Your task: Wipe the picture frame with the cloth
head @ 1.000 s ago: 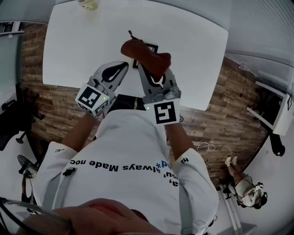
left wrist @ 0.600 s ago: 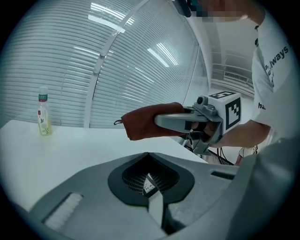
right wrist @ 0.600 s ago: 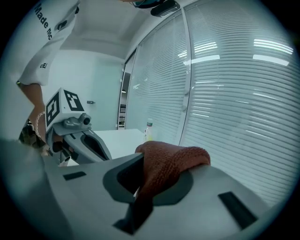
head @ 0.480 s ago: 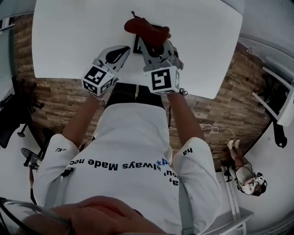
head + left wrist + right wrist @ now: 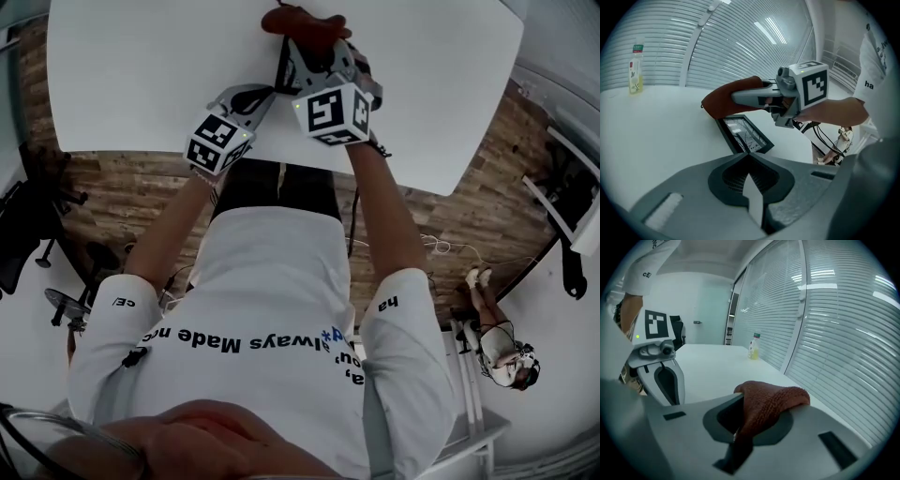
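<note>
Looking down from the head view, we see the white table (image 5: 141,75) with both grippers reaching out over its near half, side by side. The right gripper (image 5: 314,47) has its jaws clamped on a rust-red cloth (image 5: 305,23), which bunches out past the tips. In the right gripper view, the knitted cloth (image 5: 771,401) is pinched between the closed jaws of the right gripper (image 5: 738,432) and folds over the upper one.

The picture frame (image 5: 745,136) lies flat on the table, black-edged, with a reflective pane. In the left gripper view, the cloth (image 5: 729,96) sits at the frame's far end, carried there by the right gripper (image 5: 754,97). It looks to be resting on the far edge, though we cannot be sure it touches.

The left gripper (image 5: 750,157) has its jaws brought together with nothing between them. Their joined tip lies at the frame's near corner. From the head view the left gripper (image 5: 270,92) sits just beside the right one, angled towards it.

A small bottle (image 5: 636,68) of yellowish liquid stands well apart at the table's far side, by the window blinds (image 5: 834,324). Wooden flooring (image 5: 122,197) shows below the table edge. A second person (image 5: 502,361) is at the lower right.
</note>
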The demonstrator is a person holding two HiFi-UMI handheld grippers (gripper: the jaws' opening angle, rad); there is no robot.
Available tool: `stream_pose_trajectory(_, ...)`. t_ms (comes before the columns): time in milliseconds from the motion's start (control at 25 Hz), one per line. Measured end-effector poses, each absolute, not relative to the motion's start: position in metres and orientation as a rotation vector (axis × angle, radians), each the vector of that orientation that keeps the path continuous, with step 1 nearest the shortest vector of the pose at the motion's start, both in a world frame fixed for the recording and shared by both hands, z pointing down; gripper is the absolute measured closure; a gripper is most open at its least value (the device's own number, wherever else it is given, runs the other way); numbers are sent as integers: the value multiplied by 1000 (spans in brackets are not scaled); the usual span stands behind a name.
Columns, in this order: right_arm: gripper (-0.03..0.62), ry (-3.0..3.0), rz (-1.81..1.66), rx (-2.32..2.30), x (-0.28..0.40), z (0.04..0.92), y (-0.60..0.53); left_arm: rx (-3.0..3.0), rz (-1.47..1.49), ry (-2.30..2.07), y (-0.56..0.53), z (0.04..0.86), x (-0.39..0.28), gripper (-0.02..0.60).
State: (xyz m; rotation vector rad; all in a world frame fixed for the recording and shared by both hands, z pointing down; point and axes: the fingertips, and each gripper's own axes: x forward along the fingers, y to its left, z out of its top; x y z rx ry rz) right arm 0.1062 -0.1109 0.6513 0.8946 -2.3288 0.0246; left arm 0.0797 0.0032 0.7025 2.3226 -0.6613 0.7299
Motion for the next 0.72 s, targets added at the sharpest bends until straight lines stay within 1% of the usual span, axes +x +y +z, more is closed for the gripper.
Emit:
stream_pose_trajectory(280,563,-2232,-18,773,108,705,-125,2294,760,-634,10,719,79,580)
stream_pose_trajectory(480,563,-2231,-34,739,108,704,-120,2286,735,-648,11,716,82,580)
stream_pose_trajectory(720,563,-2242,-18,671,103,708,-87,2295,744,-664,12,715,84,580)
